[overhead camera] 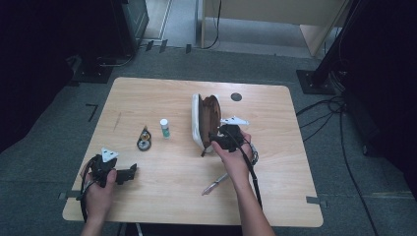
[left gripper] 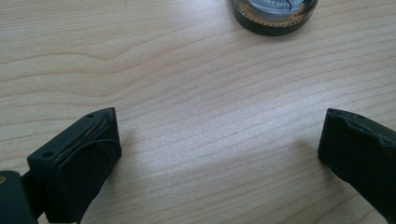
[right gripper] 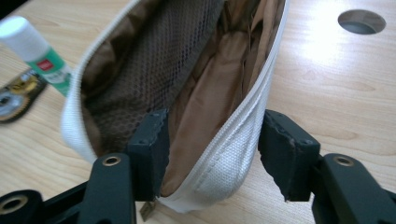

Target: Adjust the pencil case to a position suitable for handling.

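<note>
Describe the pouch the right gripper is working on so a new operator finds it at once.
On the wooden table, look just right of centre, before the round cable hole. The white zip pouch stands there on its edge, unzipped, showing a brown lining with a mesh pocket, its right wall between the right gripper jaws. It is far larger than the glue stick and round tin to its left.
</note>
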